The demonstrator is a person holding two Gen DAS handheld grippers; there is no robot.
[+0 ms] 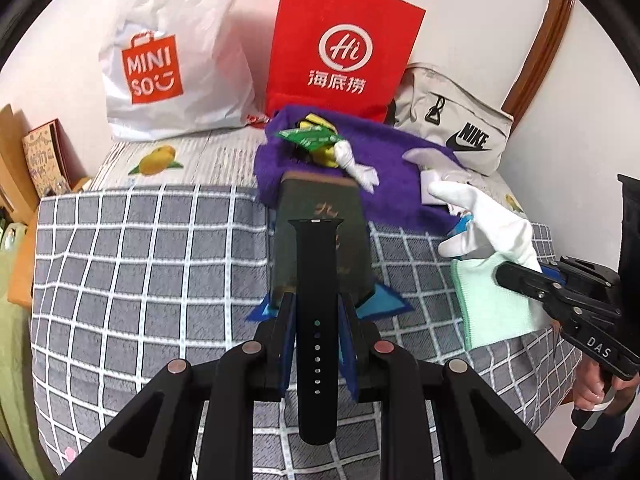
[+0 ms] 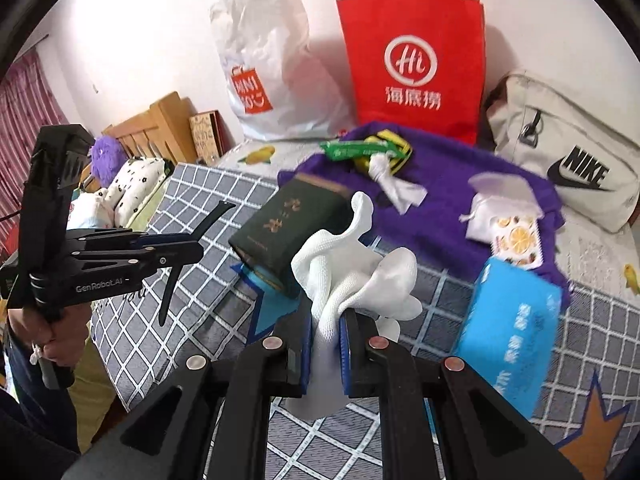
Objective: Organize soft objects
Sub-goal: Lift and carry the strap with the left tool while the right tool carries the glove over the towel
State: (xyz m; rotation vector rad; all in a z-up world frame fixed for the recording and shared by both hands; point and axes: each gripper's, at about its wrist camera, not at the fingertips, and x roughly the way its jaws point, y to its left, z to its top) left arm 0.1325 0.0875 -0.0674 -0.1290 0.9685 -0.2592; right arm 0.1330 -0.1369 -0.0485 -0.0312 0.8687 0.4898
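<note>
My left gripper point(image 1: 316, 312) is shut on a black watch strap point(image 1: 316, 280), which sticks out forward over a dark green box point(image 1: 320, 216). From the right wrist view the left gripper point(image 2: 196, 246) is at the left, above the bed, the strap point(image 2: 200, 236) bent across its tip. My right gripper point(image 2: 326, 324) is shut on a white glove point(image 2: 352, 276), whose fingers flop upward; it hangs above the blanket. In the left wrist view the right gripper point(image 1: 512, 278) holds that glove point(image 1: 492, 220) at the right. A second white glove point(image 2: 396, 186) lies on a purple towel point(image 2: 440, 208).
The bed has a grey checked blanket point(image 1: 140, 260). At the back stand a white Miniso bag point(image 1: 168, 60), a red paper bag point(image 1: 340, 48) and a beige Nike bag point(image 1: 460, 124). A mint cloth point(image 1: 496, 304), a blue tissue pack point(image 2: 508, 328) and a lemon-print packet point(image 2: 512, 236) lie at the right.
</note>
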